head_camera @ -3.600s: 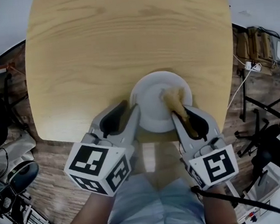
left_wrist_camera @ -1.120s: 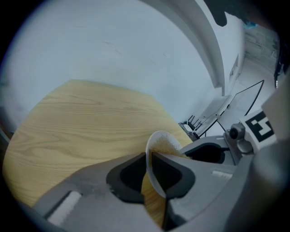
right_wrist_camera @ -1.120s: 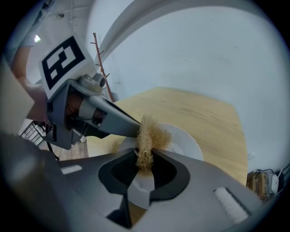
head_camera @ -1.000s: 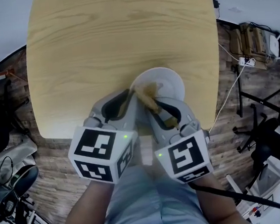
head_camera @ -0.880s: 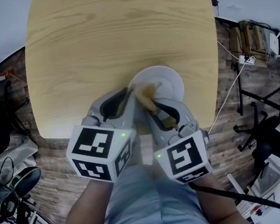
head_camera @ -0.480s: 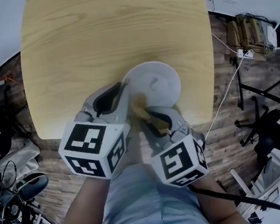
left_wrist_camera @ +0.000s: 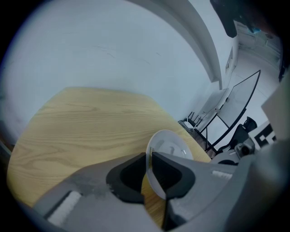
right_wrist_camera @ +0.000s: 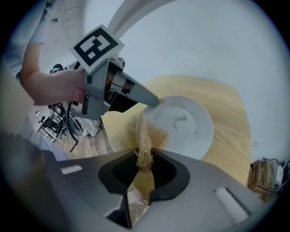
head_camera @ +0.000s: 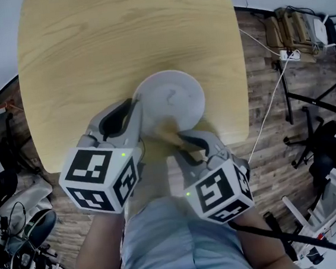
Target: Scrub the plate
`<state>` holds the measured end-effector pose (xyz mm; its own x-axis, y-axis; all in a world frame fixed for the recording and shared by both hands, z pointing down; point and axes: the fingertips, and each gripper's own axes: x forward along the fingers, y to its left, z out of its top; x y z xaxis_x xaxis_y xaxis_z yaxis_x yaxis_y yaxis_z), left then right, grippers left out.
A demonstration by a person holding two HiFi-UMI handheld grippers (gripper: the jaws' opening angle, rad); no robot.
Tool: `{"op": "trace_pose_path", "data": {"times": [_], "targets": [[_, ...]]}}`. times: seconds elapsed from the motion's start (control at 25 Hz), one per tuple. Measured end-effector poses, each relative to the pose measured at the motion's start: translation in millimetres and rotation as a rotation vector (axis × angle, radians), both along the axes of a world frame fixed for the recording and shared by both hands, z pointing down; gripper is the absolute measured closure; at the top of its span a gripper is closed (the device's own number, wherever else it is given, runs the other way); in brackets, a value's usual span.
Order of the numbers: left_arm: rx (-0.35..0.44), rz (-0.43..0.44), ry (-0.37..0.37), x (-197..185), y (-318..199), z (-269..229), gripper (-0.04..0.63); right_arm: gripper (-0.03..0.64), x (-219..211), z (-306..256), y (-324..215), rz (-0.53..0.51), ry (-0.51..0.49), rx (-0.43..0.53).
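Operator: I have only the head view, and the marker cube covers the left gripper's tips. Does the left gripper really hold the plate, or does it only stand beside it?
Observer: It holds it. In the left gripper view, the left gripper has its jaws closed on the near rim of the plate.
Operator: And what is the tan thing at the right gripper?
Observer: The right gripper is shut on a fibrous scrubber. The scrubber's far end lies on the plate's rim.
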<state>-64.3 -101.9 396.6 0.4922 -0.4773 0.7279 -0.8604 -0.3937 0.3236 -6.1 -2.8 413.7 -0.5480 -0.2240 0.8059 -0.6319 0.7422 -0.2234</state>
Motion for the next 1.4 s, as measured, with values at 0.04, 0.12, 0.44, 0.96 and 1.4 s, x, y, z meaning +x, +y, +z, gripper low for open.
{"op": "trace_pose_path", "data": {"times": [0.04,0.12,0.44,0.96,1.4], "targets": [[0.002,0.003,-0.002,0,0,0,0.529,0.545,4,0,0,0.007,0.006,0.000],[0.004,0.008,-0.007,0,-1,-1,0.529,0.545,12,0,-1,0.021,0.018,-0.001],[0.006,0.024,-0.015,0,-1,-1,0.529,0.545,46,4,-8,0.083,0.082,0.003],[0.012,0.051,-0.020,-3,1,-3,0.529,0.545,85,5,-29,0.171,0.186,0.013],[0.021,0.080,-0.023,-2,6,-6,0.529,0.545,96,3,-67,0.186,0.254,0.060]]}}
